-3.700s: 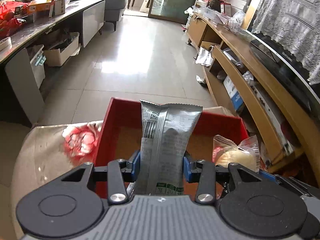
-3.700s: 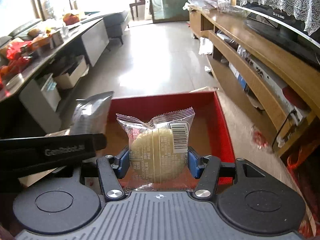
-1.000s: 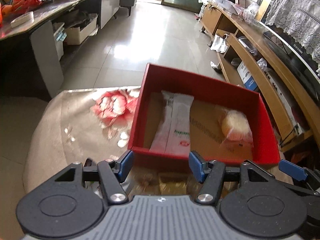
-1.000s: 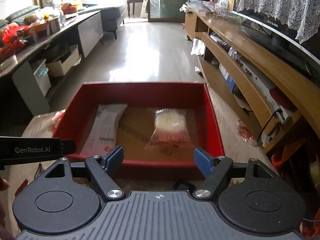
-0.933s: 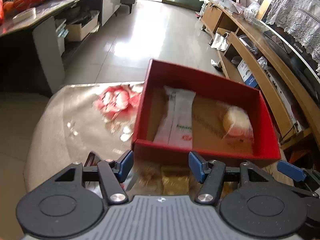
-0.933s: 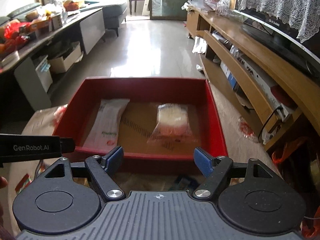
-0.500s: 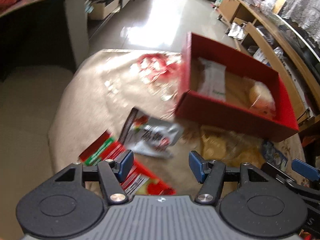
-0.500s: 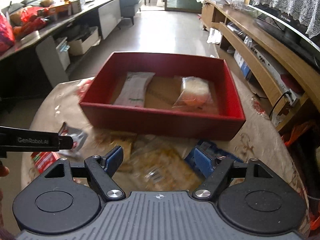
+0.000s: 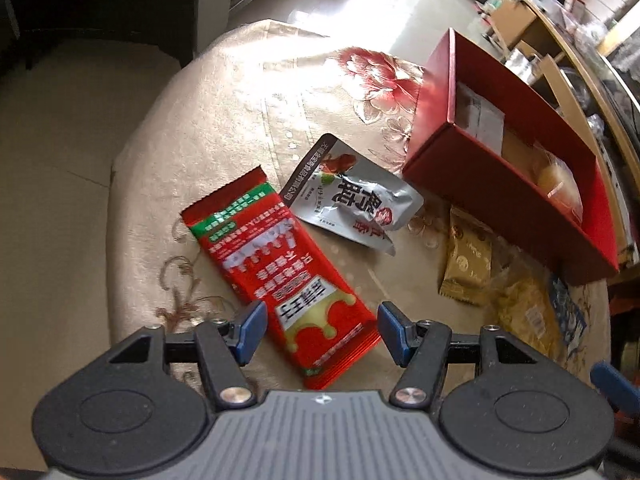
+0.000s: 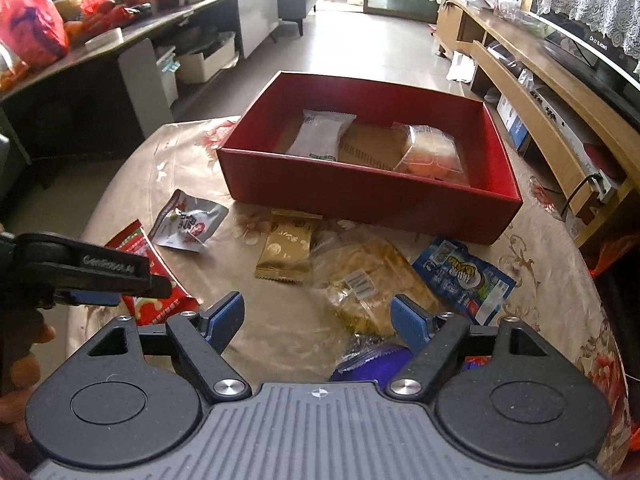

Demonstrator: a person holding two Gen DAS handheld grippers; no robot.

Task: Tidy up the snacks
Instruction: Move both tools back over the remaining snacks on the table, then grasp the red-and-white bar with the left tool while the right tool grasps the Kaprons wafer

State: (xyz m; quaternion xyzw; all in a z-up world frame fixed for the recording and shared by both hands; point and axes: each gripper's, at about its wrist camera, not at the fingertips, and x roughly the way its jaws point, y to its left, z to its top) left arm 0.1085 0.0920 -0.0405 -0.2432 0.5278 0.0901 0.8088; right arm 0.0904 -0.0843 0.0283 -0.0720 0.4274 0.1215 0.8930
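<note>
Over the near table we open both grippers: left gripper (image 9: 318, 332) straddles the red packet (image 9: 280, 276), right gripper (image 10: 318, 320) the clear packet (image 10: 368, 280); we should lower squarely before pinching.

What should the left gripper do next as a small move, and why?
Probably lower the left gripper onto the red packet and close. Its jaws are opening with nothing pressed between them, the packet's near end lies between the fingers on the tablecloth, and the red box has room beside its two snacks.
</note>
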